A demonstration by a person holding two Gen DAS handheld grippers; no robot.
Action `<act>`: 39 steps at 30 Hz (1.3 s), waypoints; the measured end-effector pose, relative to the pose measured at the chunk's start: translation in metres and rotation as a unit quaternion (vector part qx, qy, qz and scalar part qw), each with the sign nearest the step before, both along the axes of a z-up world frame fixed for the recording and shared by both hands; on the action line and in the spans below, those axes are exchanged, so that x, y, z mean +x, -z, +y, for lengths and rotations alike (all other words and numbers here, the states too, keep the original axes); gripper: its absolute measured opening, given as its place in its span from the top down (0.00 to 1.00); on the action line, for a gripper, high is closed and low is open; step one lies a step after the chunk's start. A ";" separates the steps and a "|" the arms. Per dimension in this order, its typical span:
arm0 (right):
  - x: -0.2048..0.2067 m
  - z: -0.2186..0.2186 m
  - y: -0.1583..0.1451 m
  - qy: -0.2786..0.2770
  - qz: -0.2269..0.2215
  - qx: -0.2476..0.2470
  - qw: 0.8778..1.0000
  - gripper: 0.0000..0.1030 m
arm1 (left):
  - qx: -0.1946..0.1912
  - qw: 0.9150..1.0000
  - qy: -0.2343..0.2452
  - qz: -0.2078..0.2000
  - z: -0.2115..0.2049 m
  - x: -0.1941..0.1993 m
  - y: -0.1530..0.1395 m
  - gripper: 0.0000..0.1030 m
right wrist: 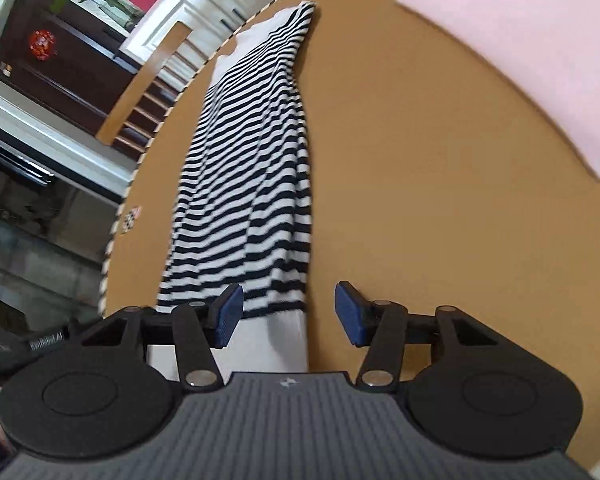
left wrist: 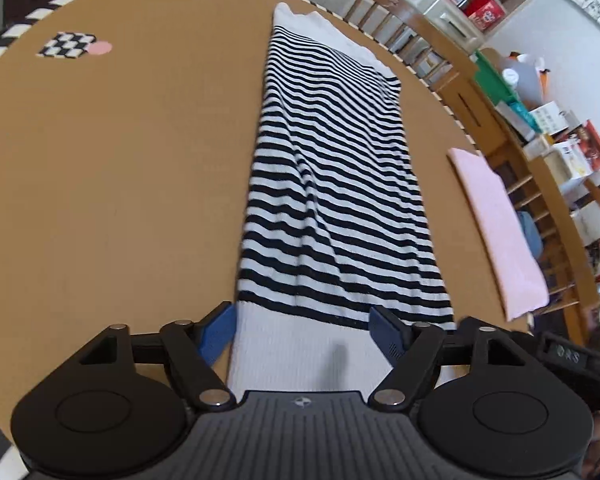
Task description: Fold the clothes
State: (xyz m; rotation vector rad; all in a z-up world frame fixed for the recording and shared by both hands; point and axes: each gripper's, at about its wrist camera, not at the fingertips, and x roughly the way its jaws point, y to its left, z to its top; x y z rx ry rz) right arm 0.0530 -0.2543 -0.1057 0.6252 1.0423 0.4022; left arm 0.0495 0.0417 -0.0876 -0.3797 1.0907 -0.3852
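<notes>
Left gripper, right gripper: both wide, straddling striped garment hem corners; your grasp looks ready.

Long garment is lying flat on the table, running lengthwise away from both cameras toward the far table edge. Left gripper is sitting over the garment's near end, fingers spread to either side of it. Right gripper is sitting at the same near end, straddling the garment's right edge. Folded cloth is lying on the table right of the garment, apart from it, near the table's right rim. Chairs are standing beyond the far rim.
</notes>
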 end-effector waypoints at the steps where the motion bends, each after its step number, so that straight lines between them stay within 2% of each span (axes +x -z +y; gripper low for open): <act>1: 0.004 0.001 0.000 -0.008 0.002 0.001 1.000 0.49 | -0.003 1.000 0.006 0.001 -0.001 0.000 0.000 0.20; 5: 0.012 0.008 -0.004 -0.050 0.013 -0.006 0.999 0.49 | -0.012 0.999 0.043 0.013 -0.004 -0.003 0.001 0.19; 11: -0.002 0.007 -0.001 -0.057 0.037 0.026 0.997 0.49 | -0.016 0.996 0.083 0.013 -0.006 -0.027 0.005 0.19; 18: -0.012 0.007 0.002 -0.059 0.067 0.065 0.994 0.49 | -0.088 0.993 0.058 0.055 0.011 -0.020 0.017 0.18; 20: -0.005 0.010 0.001 -0.066 0.067 0.059 0.994 0.49 | -0.079 0.993 0.069 0.058 0.006 -0.016 0.016 0.18; 25: -0.004 0.029 -0.009 -0.099 0.052 0.000 0.994 0.49 | -0.055 0.993 0.088 0.051 -0.003 -0.017 0.015 0.19; 28: -0.006 0.037 -0.010 -0.099 0.047 -0.018 0.994 0.49 | -0.050 0.994 0.085 0.051 0.000 -0.018 0.015 0.27; 33: -0.009 0.034 -0.013 -0.097 0.049 -0.035 0.993 0.55 | -0.048 0.994 0.074 0.065 0.012 -0.015 0.017 0.51; 39: -0.009 0.035 -0.014 -0.096 0.051 -0.042 0.993 0.58 | -0.056 0.993 0.073 0.072 0.013 -0.013 0.018 0.51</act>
